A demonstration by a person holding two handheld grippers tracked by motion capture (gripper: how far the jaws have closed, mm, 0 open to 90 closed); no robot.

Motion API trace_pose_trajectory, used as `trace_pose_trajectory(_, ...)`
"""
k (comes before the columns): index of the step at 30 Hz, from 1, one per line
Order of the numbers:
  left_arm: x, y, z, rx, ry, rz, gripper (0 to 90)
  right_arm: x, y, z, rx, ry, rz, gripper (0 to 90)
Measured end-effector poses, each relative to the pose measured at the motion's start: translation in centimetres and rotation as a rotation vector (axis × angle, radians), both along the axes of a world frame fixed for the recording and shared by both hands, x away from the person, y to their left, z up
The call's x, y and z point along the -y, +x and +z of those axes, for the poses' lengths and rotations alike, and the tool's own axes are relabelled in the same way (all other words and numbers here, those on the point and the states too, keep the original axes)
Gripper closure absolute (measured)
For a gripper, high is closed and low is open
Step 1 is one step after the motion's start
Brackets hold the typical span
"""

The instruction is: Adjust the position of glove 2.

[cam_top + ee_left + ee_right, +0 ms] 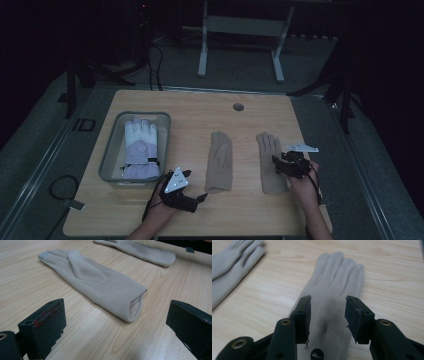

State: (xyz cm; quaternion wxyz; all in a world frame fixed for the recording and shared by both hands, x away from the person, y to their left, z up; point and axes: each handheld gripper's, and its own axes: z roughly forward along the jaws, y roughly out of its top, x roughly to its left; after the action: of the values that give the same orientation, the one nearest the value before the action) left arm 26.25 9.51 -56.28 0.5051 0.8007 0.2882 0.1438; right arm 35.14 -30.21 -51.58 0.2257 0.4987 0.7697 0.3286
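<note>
Soft, light beige glove (pixel 332 302) lying limp on the worktop (pixel 200 107), right gripper (pixel 327 315) half-open over its back, nothing held; best pinched at the cuff

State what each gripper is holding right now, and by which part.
Nothing is held. The right gripper is open above the right beige glove; the left gripper is open short of the other beige glove's cuff.

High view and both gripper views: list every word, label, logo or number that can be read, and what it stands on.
"ID": pale letters on the dark floor left of the light wooden table.
Round black badge on the right beige fabric glove: white mark, not legible.
Round emblem on the white and lilac padded glove in the grey tray: too small to read.
</note>
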Motion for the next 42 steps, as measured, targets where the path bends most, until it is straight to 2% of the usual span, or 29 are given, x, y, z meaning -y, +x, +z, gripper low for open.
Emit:
trace_pose_trajectory(3,0.0,0.0,0.0,0.002,0.001,-0.001,2.7,0.5,0.5,0.2,-0.022,0.007,0.057,55.4)
trace_pose_trajectory(6,0.0,0.0,0.0,0.005,0.002,-0.002,2.7,0.7,0.7,0.1,-0.027,0.002,0.082,53.8)
trace_pose_trajectory(8,-0.1,-0.1,0.0,0.006,-0.001,-0.003,2.7,0.8,0.8,0.0,-0.033,0.015,0.096,52.0)
trace_pose_trajectory(17,-0.9,-0.3,0.4,0.008,-0.025,-0.011,2.7,1.0,0.9,-0.7,-0.024,0.003,0.138,51.6)
trace_pose_trajectory(23,-0.7,-0.4,0.3,0.010,-0.018,-0.015,2.7,0.9,1.2,-1.0,-0.012,0.008,0.145,52.1)
trace_pose_trajectory(26,-0.5,-0.3,0.2,0.009,-0.011,-0.020,2.7,0.8,1.5,-1.7,-0.016,0.001,0.145,52.5)
trace_pose_trajectory(29,-0.5,-0.4,0.2,0.020,-0.010,-0.023,2.7,0.8,1.7,-2.5,-0.011,-0.037,0.139,53.6)
trace_pose_trajectory(31,-0.4,-0.4,0.2,0.021,-0.007,-0.023,2.7,1.0,1.7,-3.4,-0.027,-0.022,0.143,54.1)
trace_pose_trajectory(35,-0.4,-0.4,0.1,0.013,-0.007,-0.022,2.7,1.2,1.5,-3.7,-0.016,0.009,0.143,59.8)
trace_pose_trajectory(37,-0.4,-0.3,0.0,0.010,-0.010,-0.018,2.7,1.0,1.2,-3.8,0.001,0.018,0.122,69.3)
trace_pose_trajectory(38,-0.4,-0.3,0.1,0.011,-0.010,-0.017,2.7,0.6,0.9,-3.9,0.021,-0.008,0.114,76.2)
trace_pose_trajectory(42,-0.4,-0.3,0.0,0.012,-0.006,-0.017,2.7,-0.3,0.6,-3.7,0.022,-0.037,0.064,82.8)
